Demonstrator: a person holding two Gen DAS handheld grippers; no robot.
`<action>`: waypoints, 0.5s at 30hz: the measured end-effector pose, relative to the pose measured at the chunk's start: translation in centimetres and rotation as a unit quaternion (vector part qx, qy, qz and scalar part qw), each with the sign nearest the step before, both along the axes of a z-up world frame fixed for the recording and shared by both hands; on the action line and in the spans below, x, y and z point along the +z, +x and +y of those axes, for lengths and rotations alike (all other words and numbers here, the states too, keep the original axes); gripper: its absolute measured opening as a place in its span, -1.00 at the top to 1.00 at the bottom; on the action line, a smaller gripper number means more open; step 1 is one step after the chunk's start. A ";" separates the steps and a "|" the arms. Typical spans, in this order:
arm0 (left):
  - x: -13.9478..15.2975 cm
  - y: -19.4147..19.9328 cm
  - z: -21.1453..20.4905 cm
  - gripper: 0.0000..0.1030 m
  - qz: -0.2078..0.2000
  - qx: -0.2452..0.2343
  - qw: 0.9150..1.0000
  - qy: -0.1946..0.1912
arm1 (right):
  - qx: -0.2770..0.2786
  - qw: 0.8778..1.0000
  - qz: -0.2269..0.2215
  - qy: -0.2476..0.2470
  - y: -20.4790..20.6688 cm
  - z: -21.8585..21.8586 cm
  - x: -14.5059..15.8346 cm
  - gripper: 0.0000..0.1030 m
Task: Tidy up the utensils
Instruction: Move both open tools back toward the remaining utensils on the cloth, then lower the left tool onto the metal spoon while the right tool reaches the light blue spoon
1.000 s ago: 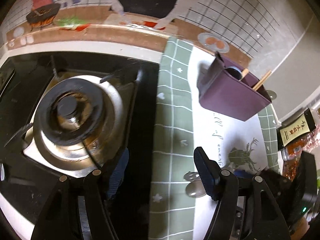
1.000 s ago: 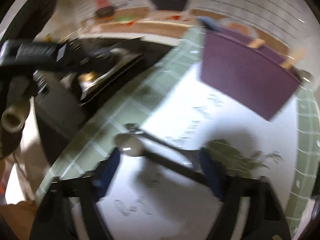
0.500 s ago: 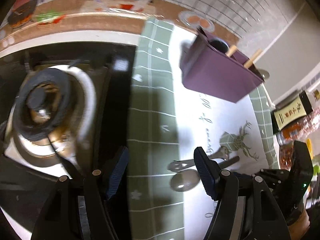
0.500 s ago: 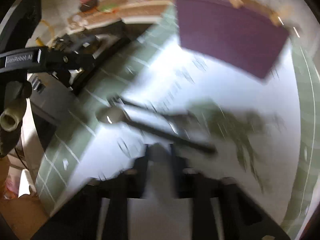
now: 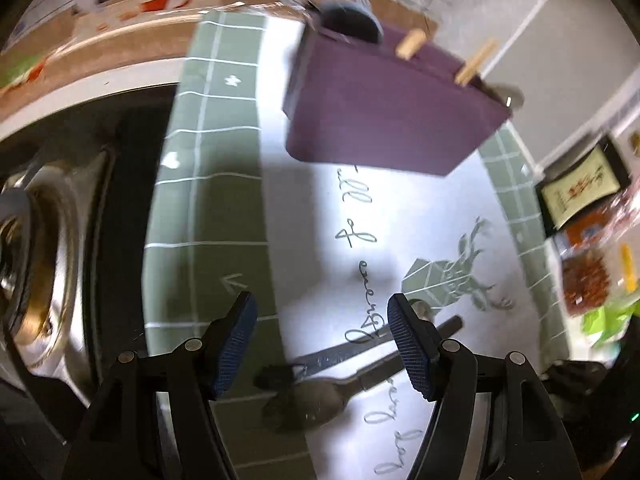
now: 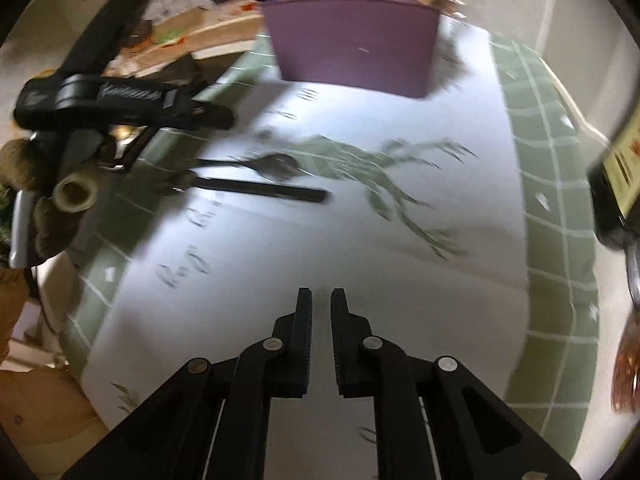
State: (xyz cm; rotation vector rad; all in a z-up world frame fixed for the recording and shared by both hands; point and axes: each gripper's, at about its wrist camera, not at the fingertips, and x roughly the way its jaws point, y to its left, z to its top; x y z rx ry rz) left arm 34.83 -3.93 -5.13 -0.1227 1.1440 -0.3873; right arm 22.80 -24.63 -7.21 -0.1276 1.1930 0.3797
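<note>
In the left wrist view the spoon point(image 5: 308, 400) lay low in the frame just below our wide, empty left tongs point(image 5: 320, 340), its dark handle running up to the right across the mat point(image 5: 400, 216). Our right tongs point(image 6: 321, 300), nearly closed on nothing after closing and easing slightly open, stood well apart from it. The purple holder point(image 5: 384, 112) stood at the top of the frame with wooden sticks point(image 5: 472, 68) and a dark utensil head point(image 5: 352, 24) poking out.

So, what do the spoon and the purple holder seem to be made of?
The spoon looks like metal: grey bowl with small bright glints, a darker handle that may be coated or plastic. The purple holder looks like matt plastic, with smooth, even colour and hardly any shine, though blur leaves this uncertain.
</note>
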 end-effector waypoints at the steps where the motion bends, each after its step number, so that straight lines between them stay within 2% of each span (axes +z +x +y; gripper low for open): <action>1: 0.7 -0.4 0.9 -0.33 -0.008 0.010 1.000 -0.003 | 0.021 1.000 -0.005 0.007 0.2 1.2 0.2 0.55; 2: 1.3 -0.7 1.6 -0.33 -0.016 0.019 1.000 -0.001 | 0.037 0.999 -0.008 0.011 0.5 2.2 0.4 0.44; 4: 2.4 -1.5 3.3 -0.33 -0.034 0.044 0.998 -0.003 | 0.083 0.996 -0.022 0.018 1.1 4.9 0.6 0.06; 6: 3.2 -2.4 4.8 -0.33 -0.045 0.065 0.997 -0.005 | 0.124 0.991 -0.033 0.021 1.8 7.4 0.7 -0.08; 8: 3.7 -3.4 6.1 -0.33 -0.054 0.083 0.995 -0.002 | 0.157 0.987 -0.029 0.026 2.9 9.4 0.2 -0.09; 10: 3.9 -4.5 7.5 -0.45 -0.059 0.096 0.994 -0.003 | 0.178 0.984 -0.014 0.024 4.2 11.2 -0.9 -0.09; 12: 3.8 -5.4 8.9 -0.50 -0.055 0.104 0.993 -0.004 | 0.185 0.983 -0.006 0.011 4.9 12.5 -1.8 -0.09; 14: 3.6 -5.9 9.7 -0.50 -0.052 0.109 0.993 -0.002 | 0.186 0.982 -0.018 -0.010 5.4 13.3 -2.3 -0.14; 15: 3.5 -6.1 10.0 -0.50 -0.050 0.110 0.993 -0.004 | 0.184 0.983 -0.006 -0.015 5.9 13.4 -2.7 -0.14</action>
